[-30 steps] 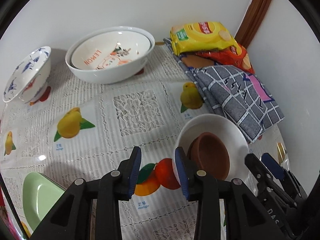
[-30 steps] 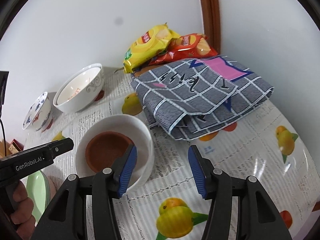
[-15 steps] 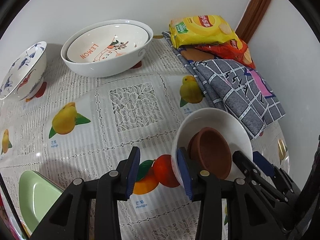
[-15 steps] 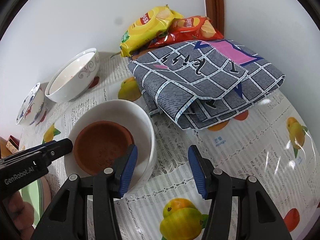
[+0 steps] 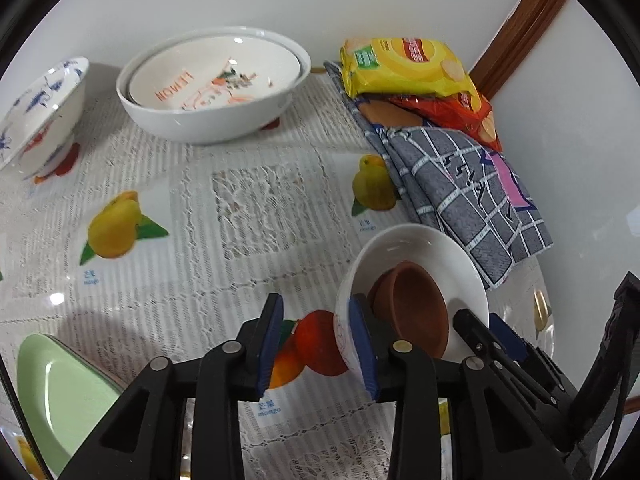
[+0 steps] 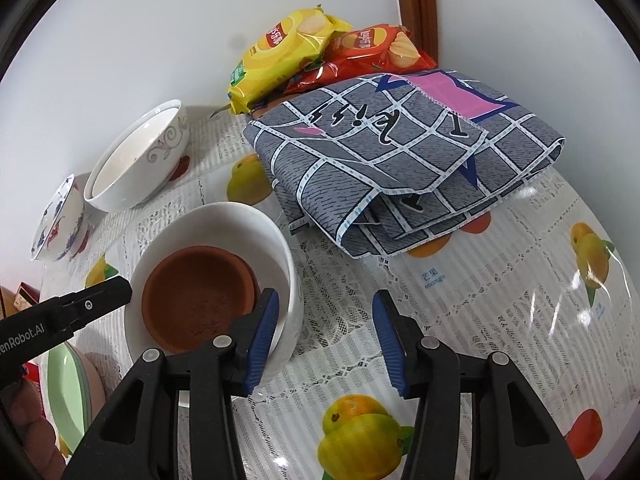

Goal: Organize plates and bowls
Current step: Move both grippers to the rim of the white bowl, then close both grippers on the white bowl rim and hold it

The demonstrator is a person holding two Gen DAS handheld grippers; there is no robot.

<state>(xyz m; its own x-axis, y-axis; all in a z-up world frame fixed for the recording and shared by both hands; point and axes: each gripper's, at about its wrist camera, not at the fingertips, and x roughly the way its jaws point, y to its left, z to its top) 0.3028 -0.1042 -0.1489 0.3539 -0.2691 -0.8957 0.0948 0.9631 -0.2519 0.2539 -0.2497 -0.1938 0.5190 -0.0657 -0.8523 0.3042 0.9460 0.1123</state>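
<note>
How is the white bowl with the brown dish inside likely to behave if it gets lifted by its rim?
The white bowl looks like glazed ceramic, so it is probably slippery at the rim and breakable. The brown dish sits loose and off-centre inside it, so it would likely slide or rattle if the bowl tilts, and it adds weight.

Both grippers are matte black plastic. The left gripper (image 5: 316,344) and the right gripper (image 6: 326,338) each carry two ribbed blue pads on the inner faces of the jaws. Behind the pads, angular black linkage arms splay back, each with a round silver screw. White "GenRobot.AI" lettering marks the left gripper's side.
</note>
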